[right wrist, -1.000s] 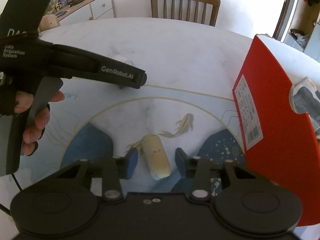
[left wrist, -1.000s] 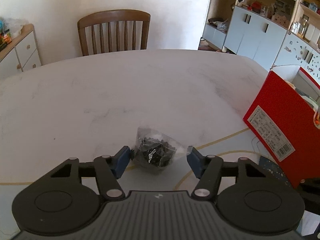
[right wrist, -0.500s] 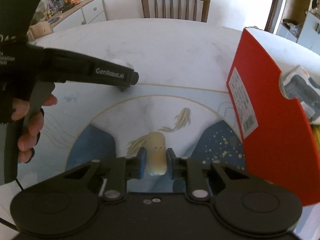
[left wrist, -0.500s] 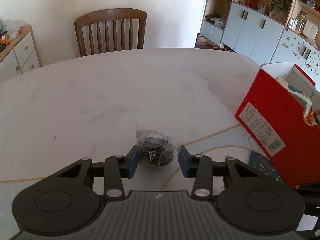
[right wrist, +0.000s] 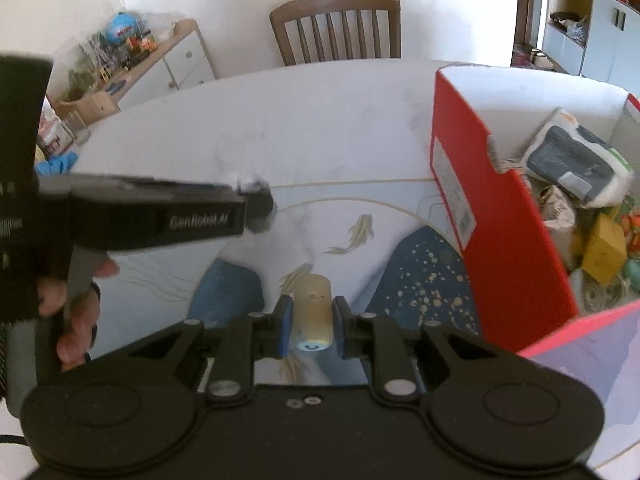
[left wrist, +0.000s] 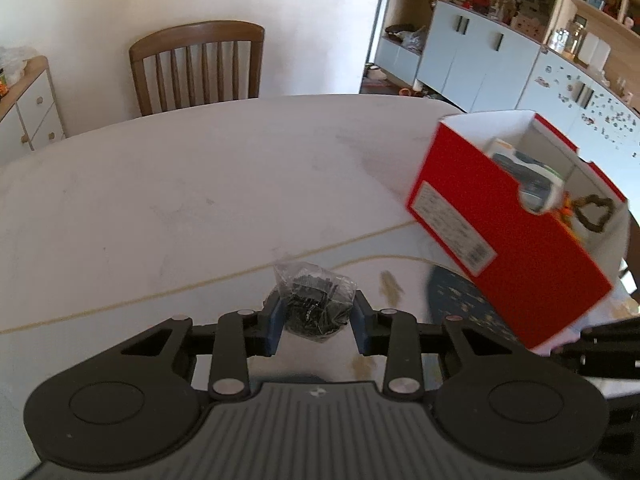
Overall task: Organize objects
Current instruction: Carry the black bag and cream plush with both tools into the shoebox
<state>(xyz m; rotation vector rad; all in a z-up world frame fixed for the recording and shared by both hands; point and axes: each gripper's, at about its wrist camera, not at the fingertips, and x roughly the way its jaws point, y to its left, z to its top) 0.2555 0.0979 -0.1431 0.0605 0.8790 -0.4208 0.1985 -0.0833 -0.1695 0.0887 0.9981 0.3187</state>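
My left gripper (left wrist: 316, 322) is shut on a small clear bag of black bits (left wrist: 314, 300) and holds it above the white table (left wrist: 180, 200). My right gripper (right wrist: 311, 326) is shut on a beige cylinder toy with a face (right wrist: 312, 312), lifted over the blue patterned mat (right wrist: 424, 280). An open red box (left wrist: 508, 248) stands to the right; it also shows in the right wrist view (right wrist: 504, 240) with several items inside. The left gripper's body (right wrist: 152, 216) crosses the right wrist view at left.
A wooden chair (left wrist: 196, 64) stands at the table's far side. A sideboard (right wrist: 160, 64) with clutter is at the far left. Cabinets (left wrist: 500, 52) line the right wall. A packet (right wrist: 576, 164) and a yellow box (right wrist: 604, 248) lie in the red box.
Both grippers closed on their objects and lifted them off the table. The views have risen, and the red box's inside now shows.
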